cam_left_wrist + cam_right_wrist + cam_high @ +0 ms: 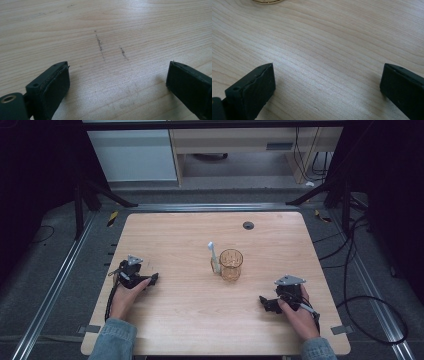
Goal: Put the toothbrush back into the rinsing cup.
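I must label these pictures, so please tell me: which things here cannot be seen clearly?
- Toothbrush, high view: too small to tell whether it leans on the amber cup or stands apart.
- Cup in the right gripper view: cut off by the top edge, base rim alone.
- Right claw, high view: too small and dark to judge its opening.
- Left claw: jaw roots cut off by the bottom edge.

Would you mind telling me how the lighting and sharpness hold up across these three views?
High view: the table is evenly lit while the surroundings fall into near black; the amber cup and toothbrush look small and soft. Left gripper view: wood grain and dark scuff marks are fairly sharp, the near jaws softer. Right gripper view: a pale sheen crosses the wood between the jaws.
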Tool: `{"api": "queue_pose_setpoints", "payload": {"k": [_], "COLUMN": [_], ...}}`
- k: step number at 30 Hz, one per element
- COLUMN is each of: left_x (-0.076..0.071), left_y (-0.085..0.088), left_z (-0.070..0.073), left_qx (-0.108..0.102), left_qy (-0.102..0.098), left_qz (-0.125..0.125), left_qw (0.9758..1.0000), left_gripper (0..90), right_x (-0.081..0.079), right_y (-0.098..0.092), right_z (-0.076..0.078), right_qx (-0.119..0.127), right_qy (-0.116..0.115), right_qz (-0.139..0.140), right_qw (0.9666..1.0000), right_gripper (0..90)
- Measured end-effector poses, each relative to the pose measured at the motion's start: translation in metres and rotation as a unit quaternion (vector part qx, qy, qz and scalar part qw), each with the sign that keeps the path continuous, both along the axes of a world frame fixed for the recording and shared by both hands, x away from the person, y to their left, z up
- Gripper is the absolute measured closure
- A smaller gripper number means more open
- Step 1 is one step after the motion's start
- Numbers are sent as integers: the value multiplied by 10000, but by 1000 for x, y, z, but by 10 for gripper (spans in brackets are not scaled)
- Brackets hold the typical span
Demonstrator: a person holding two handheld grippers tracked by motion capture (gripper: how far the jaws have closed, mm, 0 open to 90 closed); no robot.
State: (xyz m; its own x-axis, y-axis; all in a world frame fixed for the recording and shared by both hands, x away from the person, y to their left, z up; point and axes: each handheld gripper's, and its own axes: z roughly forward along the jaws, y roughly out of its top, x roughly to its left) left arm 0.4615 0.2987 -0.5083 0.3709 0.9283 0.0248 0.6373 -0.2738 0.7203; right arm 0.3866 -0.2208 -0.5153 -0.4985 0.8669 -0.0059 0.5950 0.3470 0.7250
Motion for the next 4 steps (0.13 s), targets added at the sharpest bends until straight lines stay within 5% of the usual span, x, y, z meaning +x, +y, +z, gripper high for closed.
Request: {"api": "queue_pose_setpoints", "payload": {"k": [4], "left_x": [0], "left_y": [0], "left_z": [0], "left_qx": [-6], "left_qy": [-1], "left_qz": [23], "left_qw": [10000], "left_gripper": [34], "right_x": [0], "right_y": [0], "right_z": [0], "right_qx": [1], "right_qy": [-1], "right_qz": [1], "right_qw": [10000], "right_gripper": [4]}}
